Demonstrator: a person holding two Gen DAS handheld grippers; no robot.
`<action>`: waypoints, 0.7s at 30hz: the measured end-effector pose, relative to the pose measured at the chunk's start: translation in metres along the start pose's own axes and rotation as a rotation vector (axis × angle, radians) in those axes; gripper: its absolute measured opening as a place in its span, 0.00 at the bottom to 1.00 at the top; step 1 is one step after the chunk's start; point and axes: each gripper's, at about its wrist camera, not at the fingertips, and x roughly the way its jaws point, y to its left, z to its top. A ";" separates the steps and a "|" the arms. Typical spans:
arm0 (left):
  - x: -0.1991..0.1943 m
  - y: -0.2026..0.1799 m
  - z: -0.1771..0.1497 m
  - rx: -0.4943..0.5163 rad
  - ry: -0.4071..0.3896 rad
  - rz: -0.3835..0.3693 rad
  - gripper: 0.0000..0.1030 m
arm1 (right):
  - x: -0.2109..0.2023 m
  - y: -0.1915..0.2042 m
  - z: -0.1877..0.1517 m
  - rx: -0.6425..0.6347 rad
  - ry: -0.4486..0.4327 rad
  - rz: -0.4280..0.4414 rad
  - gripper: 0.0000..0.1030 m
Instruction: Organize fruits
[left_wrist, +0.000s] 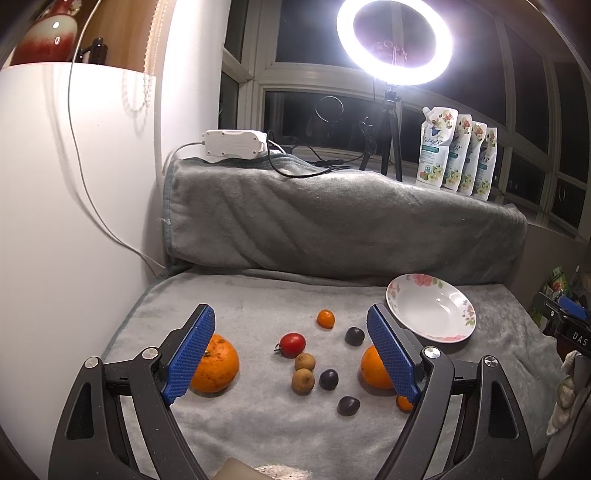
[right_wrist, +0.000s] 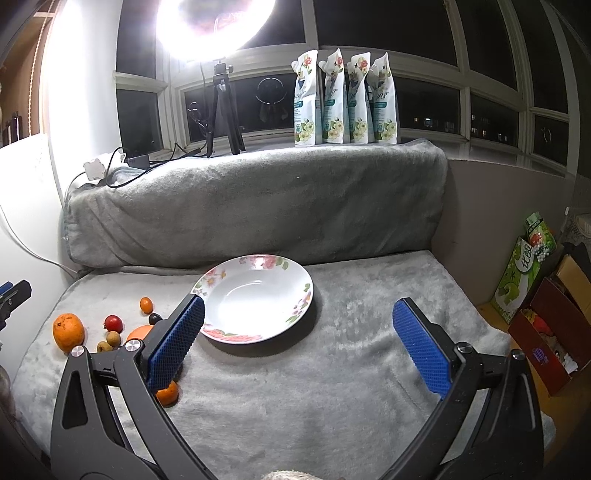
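Fruits lie loose on a grey blanket (left_wrist: 258, 424): a large orange (left_wrist: 218, 363) at left, a second orange (left_wrist: 373, 367) at right, a red tomato (left_wrist: 292, 344), a small tangerine (left_wrist: 325, 318), two brown longans (left_wrist: 303, 371) and three dark plums (left_wrist: 328, 379). A white floral plate (left_wrist: 430, 312) stands empty at the right; it also shows in the right wrist view (right_wrist: 255, 297). My left gripper (left_wrist: 295, 328) is open above the fruits. My right gripper (right_wrist: 299, 314) is open and empty in front of the plate. A small tangerine (right_wrist: 168, 393) lies beside its left finger.
A blanket-covered ledge (left_wrist: 332, 210) rises behind the surface. On it stand a ring light on a tripod (left_wrist: 393, 40), a white power strip (left_wrist: 234, 144) and several refill pouches (left_wrist: 456, 151). A white cabinet (left_wrist: 55, 221) is at left. Cardboard boxes (right_wrist: 546, 325) sit at right.
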 end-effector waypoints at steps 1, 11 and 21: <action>0.000 0.000 0.000 0.000 -0.001 0.000 0.82 | 0.000 0.000 0.000 -0.001 -0.001 -0.001 1.00; -0.001 0.000 0.000 -0.001 -0.001 0.000 0.82 | 0.000 0.001 -0.001 0.000 0.002 0.002 1.00; -0.001 0.000 -0.001 -0.001 -0.001 0.000 0.82 | 0.001 0.003 -0.002 -0.001 0.005 0.007 1.00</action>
